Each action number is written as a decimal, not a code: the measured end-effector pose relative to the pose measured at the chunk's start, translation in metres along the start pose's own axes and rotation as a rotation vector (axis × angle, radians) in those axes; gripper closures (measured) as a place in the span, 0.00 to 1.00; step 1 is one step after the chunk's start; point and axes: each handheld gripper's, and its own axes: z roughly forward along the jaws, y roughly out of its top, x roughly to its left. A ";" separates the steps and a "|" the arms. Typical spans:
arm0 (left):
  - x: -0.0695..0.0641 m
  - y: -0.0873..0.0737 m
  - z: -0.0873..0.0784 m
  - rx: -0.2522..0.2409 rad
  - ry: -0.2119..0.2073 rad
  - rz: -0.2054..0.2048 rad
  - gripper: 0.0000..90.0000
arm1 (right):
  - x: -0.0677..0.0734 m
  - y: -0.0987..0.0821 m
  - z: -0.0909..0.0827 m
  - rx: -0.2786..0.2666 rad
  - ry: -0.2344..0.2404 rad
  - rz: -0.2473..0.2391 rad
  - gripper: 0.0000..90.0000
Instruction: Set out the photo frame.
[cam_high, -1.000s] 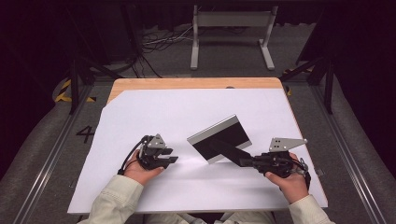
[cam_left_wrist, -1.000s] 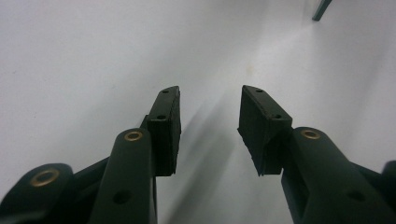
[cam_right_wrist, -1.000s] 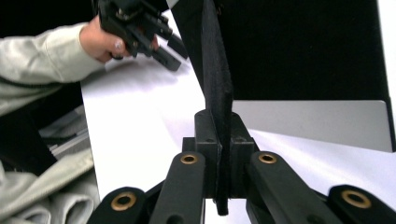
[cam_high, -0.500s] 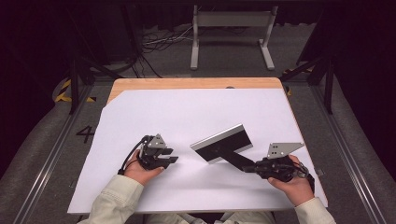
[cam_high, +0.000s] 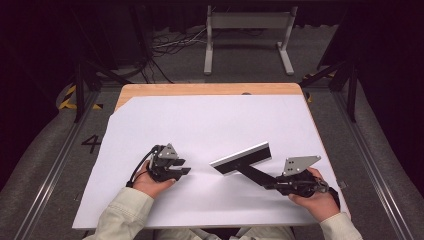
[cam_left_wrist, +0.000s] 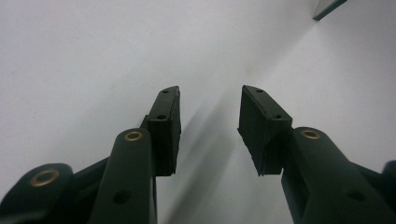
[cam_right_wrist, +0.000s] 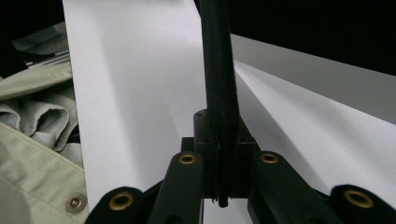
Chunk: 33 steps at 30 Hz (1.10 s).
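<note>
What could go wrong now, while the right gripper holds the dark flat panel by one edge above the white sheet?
1. The right gripper pinches the panel only at one thin edge, seen edge-on in the right gripper view. It may twist or slip out.
2. The panel is tilted, far end raised; a drop could crease the white sheet.
3. The left gripper rests open, apart from the panel, so it gives no support.

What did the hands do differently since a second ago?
The right gripper, still shut on the black panel, tipped it lower and flatter, so less of its dark face shows from above. Nothing was grabbed or dropped. The left gripper stayed open and resting on the white sheet.
</note>
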 end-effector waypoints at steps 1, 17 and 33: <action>0.000 0.000 0.000 -0.002 0.000 -0.003 0.66 | 0.000 -0.001 0.001 0.005 0.003 0.001 0.95; 0.000 0.000 0.000 0.004 -0.002 -0.001 0.66 | -0.007 -0.011 0.008 0.098 0.007 -0.015 0.93; -0.001 0.002 0.002 -0.001 -0.006 0.003 0.66 | -0.008 -0.017 0.014 0.186 -0.039 0.000 0.86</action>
